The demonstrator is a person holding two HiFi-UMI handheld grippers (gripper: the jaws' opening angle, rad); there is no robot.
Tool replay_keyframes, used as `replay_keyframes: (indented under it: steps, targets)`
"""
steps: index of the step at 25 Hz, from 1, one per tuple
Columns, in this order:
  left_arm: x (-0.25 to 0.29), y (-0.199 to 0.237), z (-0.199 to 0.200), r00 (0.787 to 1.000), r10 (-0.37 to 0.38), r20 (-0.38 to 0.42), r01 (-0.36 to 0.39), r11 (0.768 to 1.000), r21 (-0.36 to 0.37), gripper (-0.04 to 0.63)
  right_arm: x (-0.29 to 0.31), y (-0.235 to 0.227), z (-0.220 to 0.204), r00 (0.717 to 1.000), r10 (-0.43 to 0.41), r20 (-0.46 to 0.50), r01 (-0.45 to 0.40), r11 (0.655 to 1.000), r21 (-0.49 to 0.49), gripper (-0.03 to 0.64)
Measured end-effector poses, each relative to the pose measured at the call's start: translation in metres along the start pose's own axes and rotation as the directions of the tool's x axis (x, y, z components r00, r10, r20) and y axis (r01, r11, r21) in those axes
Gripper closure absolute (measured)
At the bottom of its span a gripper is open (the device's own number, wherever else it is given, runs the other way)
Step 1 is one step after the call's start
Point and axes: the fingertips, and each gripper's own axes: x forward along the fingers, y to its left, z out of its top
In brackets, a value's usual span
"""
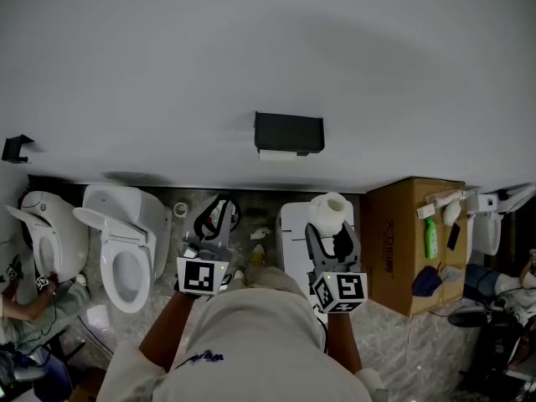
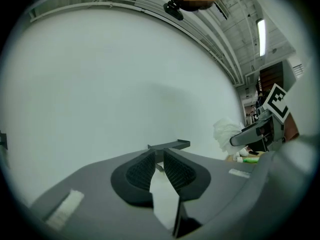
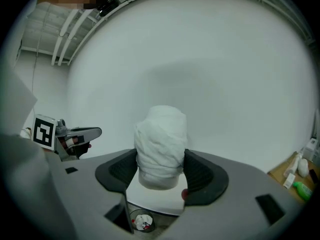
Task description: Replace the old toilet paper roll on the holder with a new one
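White new roll (image 3: 160, 141) sits clamped btwn our right gripper (image 3: 161, 156) jaws, well apart from the black wall holder (image 1: 289, 132), which has bare wall on every side. Our left gripper (image 2: 160, 156) is pinched nearly together w/ nothing in it.

holder (image 1: 289, 132): bare wall (image 1: 251, 57) around | below: toilet (image 1: 126, 254) left, box (image 1: 402, 254) right

A big work hall made to look like a bathroom: two toilets (image 1: 126, 258) by a plain wall (image 1: 251, 57), a paper holder (image 1: 289, 132), a cardboard box (image 1: 410, 249)
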Motion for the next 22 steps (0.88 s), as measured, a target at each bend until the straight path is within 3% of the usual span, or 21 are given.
replay_keyframes:
  steps: [8,18,22]
  targets:
    - [0.029,-0.004,-0.005,1.0,0.004,-0.006,-0.004,1.0,0.014,0.543,0.022,-0.019,0.007,1.0,0.012,0.001,-0.012,1.0,-0.023,0.328]
    - [0.052,-0.009,-0.022,0.998,-0.002,-0.058,0.01,0.99,0.143,0.537,0.047,-0.039,0.012,0.999,0.03,0.034,-0.029,0.999,-0.032,0.328]
    - [0.059,-0.016,-0.027,0.995,-0.043,-0.089,0.057,0.985,0.163,0.494,0.055,-0.041,0.012,0.998,0.037,0.044,-0.037,0.999,-0.009,0.328]
